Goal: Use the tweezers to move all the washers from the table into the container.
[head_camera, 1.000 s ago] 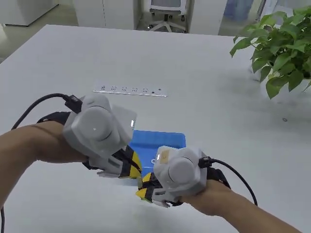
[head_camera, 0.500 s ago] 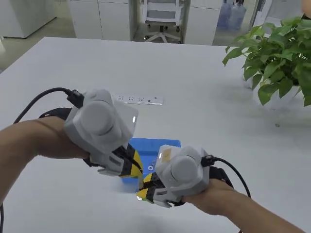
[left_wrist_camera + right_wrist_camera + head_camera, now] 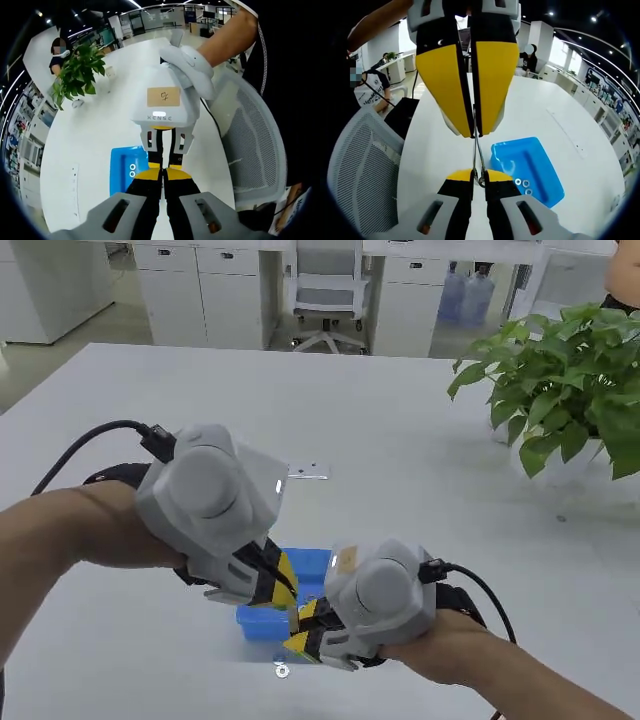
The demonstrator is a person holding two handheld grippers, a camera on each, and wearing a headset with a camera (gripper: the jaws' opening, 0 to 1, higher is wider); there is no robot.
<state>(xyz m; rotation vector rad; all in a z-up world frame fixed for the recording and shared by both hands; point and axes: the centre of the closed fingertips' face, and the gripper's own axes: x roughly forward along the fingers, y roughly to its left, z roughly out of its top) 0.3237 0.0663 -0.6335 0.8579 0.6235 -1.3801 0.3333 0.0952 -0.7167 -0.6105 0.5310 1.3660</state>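
Observation:
My two grippers meet tip to tip low over the white table (image 3: 430, 490). Thin metal tweezers (image 3: 477, 152) run between them. The left gripper (image 3: 285, 585) is shut on one end and the right gripper (image 3: 298, 625) on the other. In the right gripper view the left gripper (image 3: 473, 135) hangs from the top, facing the right gripper (image 3: 474, 175). The blue container (image 3: 262, 622) lies just under and behind the jaws, with a few washers (image 3: 524, 186) inside. One washer (image 3: 282, 670) lies on the table in front of it.
A white power strip (image 3: 307, 471) lies beyond the grippers. A potted plant (image 3: 560, 390) stands at the far right. A mesh office chair (image 3: 365, 170) sits close behind the table edge. Cables trail from both grippers.
The head camera has tilted up, so the scene sits lower in the picture. The grippers stay tip to tip over the container. The loose washer has come into view.

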